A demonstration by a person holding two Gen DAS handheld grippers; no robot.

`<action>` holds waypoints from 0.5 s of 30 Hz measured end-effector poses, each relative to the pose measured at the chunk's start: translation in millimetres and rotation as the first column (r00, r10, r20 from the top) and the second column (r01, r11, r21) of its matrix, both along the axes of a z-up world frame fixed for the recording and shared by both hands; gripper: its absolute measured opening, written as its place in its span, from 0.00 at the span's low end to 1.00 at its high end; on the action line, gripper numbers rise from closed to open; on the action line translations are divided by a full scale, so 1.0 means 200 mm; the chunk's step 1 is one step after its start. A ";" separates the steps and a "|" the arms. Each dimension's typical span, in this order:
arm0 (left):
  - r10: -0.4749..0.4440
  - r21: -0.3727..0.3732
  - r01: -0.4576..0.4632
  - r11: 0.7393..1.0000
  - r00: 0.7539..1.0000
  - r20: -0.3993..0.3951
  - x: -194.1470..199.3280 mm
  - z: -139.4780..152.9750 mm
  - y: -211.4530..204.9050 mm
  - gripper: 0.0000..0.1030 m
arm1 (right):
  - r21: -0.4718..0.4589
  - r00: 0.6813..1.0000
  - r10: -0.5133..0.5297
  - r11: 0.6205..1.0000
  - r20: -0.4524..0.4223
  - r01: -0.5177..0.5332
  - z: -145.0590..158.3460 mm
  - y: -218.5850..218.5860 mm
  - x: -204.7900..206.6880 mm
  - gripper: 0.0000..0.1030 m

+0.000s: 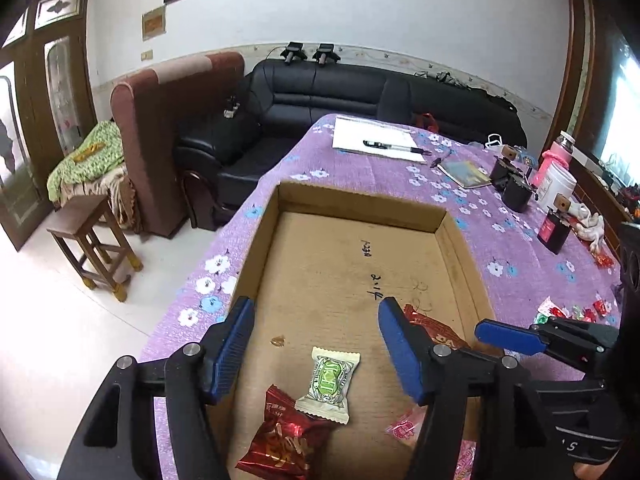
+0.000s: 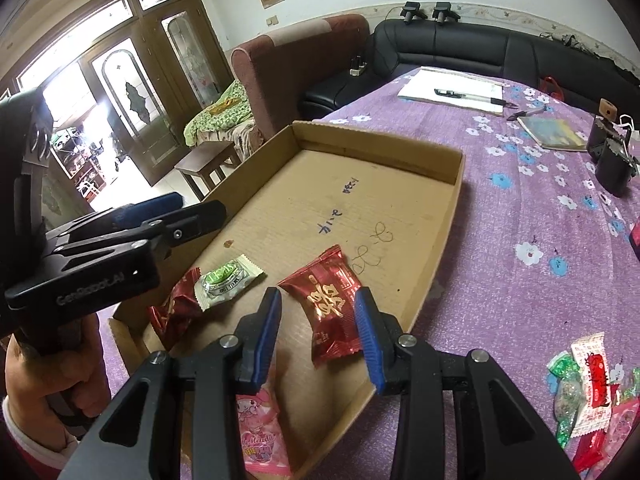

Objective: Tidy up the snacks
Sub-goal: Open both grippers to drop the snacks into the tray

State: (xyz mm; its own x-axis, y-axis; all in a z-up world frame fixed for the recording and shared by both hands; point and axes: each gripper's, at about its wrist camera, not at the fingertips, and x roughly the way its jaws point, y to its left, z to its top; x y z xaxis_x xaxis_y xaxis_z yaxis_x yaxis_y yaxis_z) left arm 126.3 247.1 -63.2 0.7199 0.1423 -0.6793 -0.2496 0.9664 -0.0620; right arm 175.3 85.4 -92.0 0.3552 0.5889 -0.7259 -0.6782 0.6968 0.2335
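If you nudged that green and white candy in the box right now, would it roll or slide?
Probably slide. The green and white candy lies flat on the box floor in a pillow wrapper with crimped ends, so rolling looks unlikely. It seems small and light, and the shiny wrapper may slip or crinkle. One end rests on a red packet, which might shift too.
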 end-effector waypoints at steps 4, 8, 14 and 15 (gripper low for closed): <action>0.007 0.016 -0.007 1.000 1.000 0.009 -0.03 0.02 -0.03 0.66 | 0.011 1.000 -0.005 1.000 0.006 0.005 0.03 -0.03 -0.01 0.36; 0.022 0.016 -0.022 1.000 1.000 0.020 -0.06 0.04 -0.04 0.68 | 0.027 1.000 -0.014 1.000 0.016 0.014 0.06 -0.09 -0.03 0.36; 0.059 0.029 -0.060 0.998 0.998 0.034 -0.12 0.07 -0.06 0.75 | 0.056 0.999 -0.047 0.997 0.021 0.046 0.09 -0.21 -0.07 0.37; 0.067 0.037 -0.068 0.997 0.997 0.038 -0.13 0.08 -0.07 0.75 | 0.061 0.998 -0.053 0.997 0.021 0.052 0.10 -0.23 -0.07 0.38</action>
State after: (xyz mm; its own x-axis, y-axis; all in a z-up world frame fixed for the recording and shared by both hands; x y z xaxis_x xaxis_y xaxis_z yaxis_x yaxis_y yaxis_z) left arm 100.6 233.9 -46.8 0.7320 0.2166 -0.6460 -0.3125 0.9492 -0.0359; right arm 160.4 39.3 -72.3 0.4030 0.6115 -0.6809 -0.6465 0.7168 0.2612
